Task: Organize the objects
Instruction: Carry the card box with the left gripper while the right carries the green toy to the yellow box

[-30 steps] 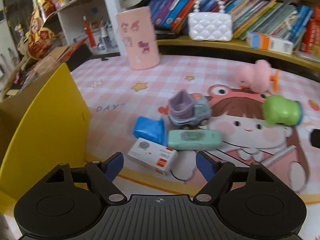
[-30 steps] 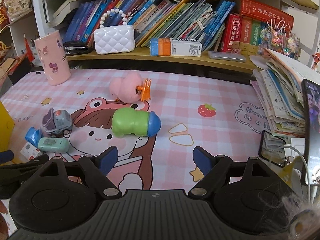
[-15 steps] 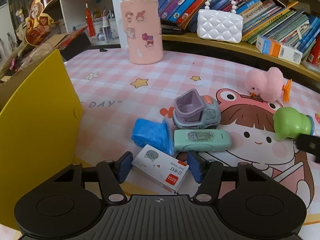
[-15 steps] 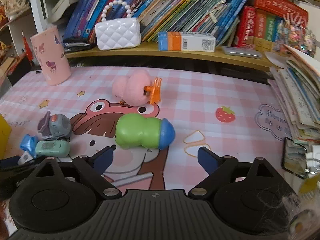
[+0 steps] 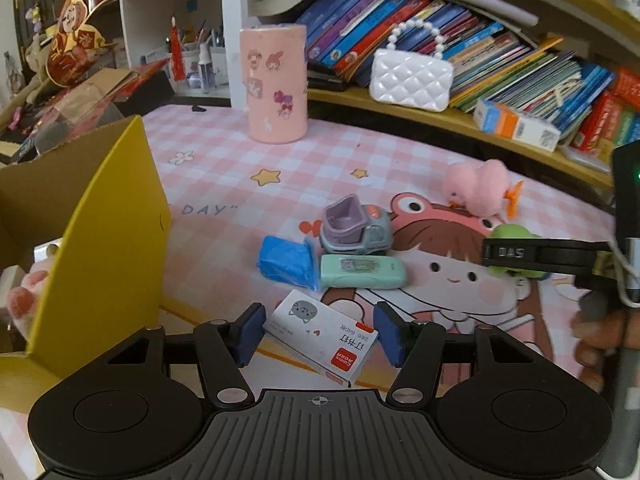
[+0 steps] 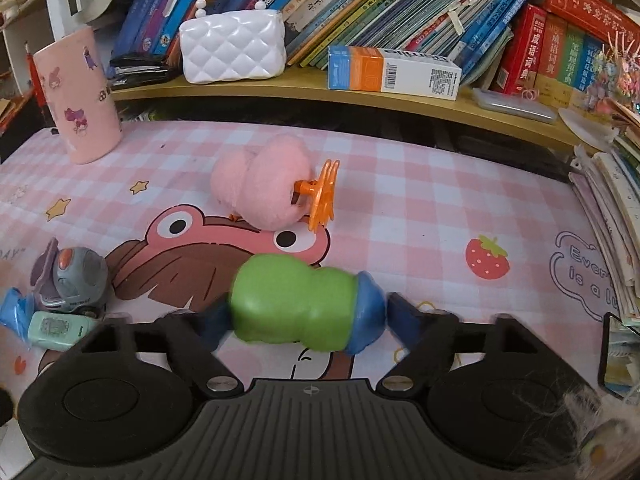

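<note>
So the left gripper (image 5: 318, 334) has its blue pads spread on either side of the small white box (image 5: 322, 334) with the cat face and red label, and there's a sliver of gap on both sides, so it's bracketing the box and not squeezing it. The box lies flat on the pink checked mat (image 5: 224, 184), tilted a bit, just in front of the mint green case (image 5: 362, 272) and the crumpled blue packet (image 5: 286, 262). The little grey and purple toy truck (image 5: 354, 230) sits right behind those two, touching or nearly so. The yellow cardboard box (image 5: 108, 248) stands just off to the left with its flap up. Over on the right gripper (image 6: 306, 320), the pads sit wide at both ends of the green toy with the blue cap (image 6: 296, 304), whether they actually touch it I can't tell, it's blurry. The fluffy pink toy with the orange clip (image 6: 266, 184) lies behind it.
</note>
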A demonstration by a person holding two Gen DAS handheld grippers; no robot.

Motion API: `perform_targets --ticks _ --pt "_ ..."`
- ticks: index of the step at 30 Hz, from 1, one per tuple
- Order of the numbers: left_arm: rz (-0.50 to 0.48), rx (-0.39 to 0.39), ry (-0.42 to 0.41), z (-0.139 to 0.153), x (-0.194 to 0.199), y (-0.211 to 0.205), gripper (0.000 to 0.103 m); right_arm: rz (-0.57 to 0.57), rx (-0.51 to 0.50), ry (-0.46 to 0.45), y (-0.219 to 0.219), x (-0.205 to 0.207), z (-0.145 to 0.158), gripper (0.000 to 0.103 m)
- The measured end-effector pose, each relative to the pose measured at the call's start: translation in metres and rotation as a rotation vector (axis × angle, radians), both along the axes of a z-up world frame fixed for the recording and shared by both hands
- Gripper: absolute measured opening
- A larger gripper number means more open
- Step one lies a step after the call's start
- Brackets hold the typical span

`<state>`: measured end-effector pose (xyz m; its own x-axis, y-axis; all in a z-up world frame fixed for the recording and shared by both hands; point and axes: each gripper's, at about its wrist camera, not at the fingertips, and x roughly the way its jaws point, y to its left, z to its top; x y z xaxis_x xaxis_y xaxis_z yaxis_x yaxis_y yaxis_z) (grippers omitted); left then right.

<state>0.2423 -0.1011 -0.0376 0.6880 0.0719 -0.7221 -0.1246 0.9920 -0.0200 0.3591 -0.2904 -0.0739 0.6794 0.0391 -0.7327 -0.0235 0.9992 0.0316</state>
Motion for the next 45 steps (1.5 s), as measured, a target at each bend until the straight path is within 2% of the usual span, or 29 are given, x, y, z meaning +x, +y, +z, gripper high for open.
perform_targets --ticks 4,9,19,25,35,45 --pt "-0.018 -0.002 -0.013 0.011 -0.013 0.001 0.059 -0.016 0.033 -0.015 -0.003 -0.010 0.006 0.073" --pt "-0.049 0.041 -0.036 0.020 -0.028 0.005 0.059 -0.006 0.050 -0.035 0.001 -0.037 0.020 0.074" --pt "-0.070 -0.007 -0.072 0.035 -0.062 0.027 0.059 0.064 0.047 -0.047 0.020 -0.102 0.045 0.074" --pt "-0.104 -0.025 -0.072 0.038 -0.094 0.045 0.059 0.065 0.041 -0.043 0.040 -0.149 0.059 0.074" --pt "-0.112 -0.050 -0.053 0.035 -0.154 0.097 0.059 0.108 0.031 -0.029 0.101 -0.229 0.070 0.075" --pt "-0.026 -0.078 -0.097 0.043 -0.204 0.165 0.059 0.217 0.005 -0.010 0.178 -0.285 0.069 0.075"
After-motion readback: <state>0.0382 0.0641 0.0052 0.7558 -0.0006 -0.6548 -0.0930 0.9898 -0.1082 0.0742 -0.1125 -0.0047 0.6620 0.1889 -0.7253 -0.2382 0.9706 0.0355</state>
